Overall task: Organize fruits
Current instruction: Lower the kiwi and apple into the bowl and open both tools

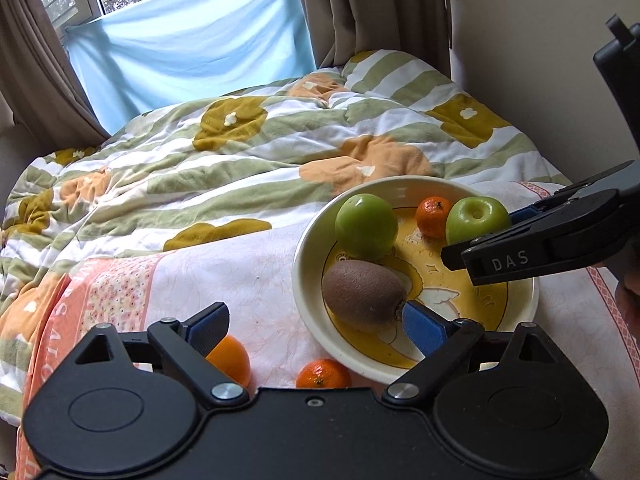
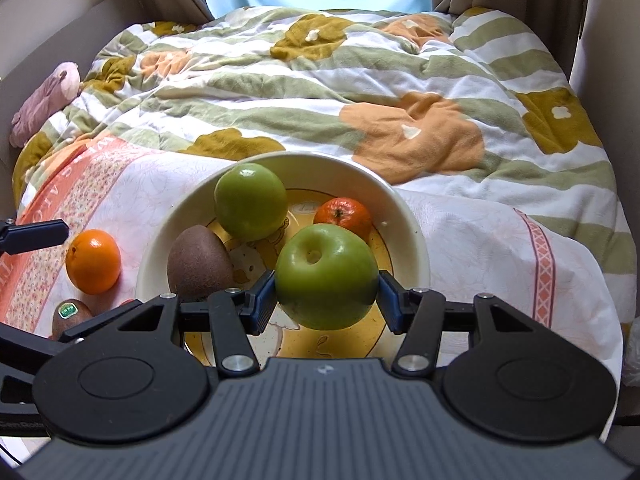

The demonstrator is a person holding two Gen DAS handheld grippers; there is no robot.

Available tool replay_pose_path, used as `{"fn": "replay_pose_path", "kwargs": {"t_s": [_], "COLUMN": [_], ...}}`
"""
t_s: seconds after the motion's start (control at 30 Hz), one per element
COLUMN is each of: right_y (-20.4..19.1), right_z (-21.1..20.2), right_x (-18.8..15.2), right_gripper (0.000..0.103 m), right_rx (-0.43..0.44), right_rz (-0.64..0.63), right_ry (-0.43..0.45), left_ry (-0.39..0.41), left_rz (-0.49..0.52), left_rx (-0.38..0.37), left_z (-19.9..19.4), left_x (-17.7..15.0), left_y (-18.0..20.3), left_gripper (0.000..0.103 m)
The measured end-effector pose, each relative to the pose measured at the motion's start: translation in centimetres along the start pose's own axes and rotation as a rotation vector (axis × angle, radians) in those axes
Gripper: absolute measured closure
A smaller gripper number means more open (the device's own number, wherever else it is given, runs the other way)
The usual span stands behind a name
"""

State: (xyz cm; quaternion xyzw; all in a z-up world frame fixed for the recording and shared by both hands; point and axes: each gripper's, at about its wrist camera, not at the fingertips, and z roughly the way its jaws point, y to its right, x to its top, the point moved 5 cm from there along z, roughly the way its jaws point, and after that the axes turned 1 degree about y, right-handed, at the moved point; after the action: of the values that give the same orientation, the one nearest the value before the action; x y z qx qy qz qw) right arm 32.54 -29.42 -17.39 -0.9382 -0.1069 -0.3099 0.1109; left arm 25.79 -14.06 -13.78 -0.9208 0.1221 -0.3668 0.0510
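A cream bowl (image 2: 416, 232) with a yellow picture inside sits on the bed. In it lie a green apple (image 2: 250, 202), a brown kiwi (image 2: 198, 266) and a tangerine (image 2: 344, 214). My right gripper (image 2: 326, 300) is shut on a second green apple (image 2: 326, 276), held over the bowl's near side; the same apple (image 1: 476, 218) shows in the left wrist view. My left gripper (image 1: 316, 328) stands open at the bowl's (image 1: 308, 248) near left rim, nothing between its pads, its right pad beside the kiwi's (image 1: 362, 294) end.
On the pink sheet left of the bowl lie an orange (image 2: 93, 262), a stickered kiwi (image 2: 70, 316) and a tangerine (image 1: 322, 374). A striped flowered quilt (image 2: 360, 92) covers the bed beyond. Curtains and a wall close in at the right.
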Motion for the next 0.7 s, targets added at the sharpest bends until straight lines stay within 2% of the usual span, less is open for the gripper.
{"fn": "replay_pose_path", "kwargs": {"t_s": [0.17,0.2,0.3,0.7], "right_y": [0.1,0.1,0.1,0.2], "right_z": [0.7,0.7,-0.1,-3.2], "right_x": [-0.1,-0.1,0.1,-0.1], "right_gripper": [0.034,0.031,0.0,0.0], "right_rx": [-0.005,-0.01,-0.029,-0.007], "right_rz": [0.004,-0.004,-0.019,0.032], "right_ry": [-0.003,0.002,0.039,0.107], "left_ry": [-0.01,-0.01,-0.008,0.025], "left_rz": [-0.018,-0.022,-0.043,-0.061], "left_rx": [0.007,0.009,0.005,0.012], "left_z": [0.0,-0.1,-0.4,-2.9], "left_x": [-0.4,-0.5,-0.6,-0.6], "left_y": [-0.4,-0.5,-0.9,-1.5], "left_gripper": [0.007,0.007,0.007,0.007]}}
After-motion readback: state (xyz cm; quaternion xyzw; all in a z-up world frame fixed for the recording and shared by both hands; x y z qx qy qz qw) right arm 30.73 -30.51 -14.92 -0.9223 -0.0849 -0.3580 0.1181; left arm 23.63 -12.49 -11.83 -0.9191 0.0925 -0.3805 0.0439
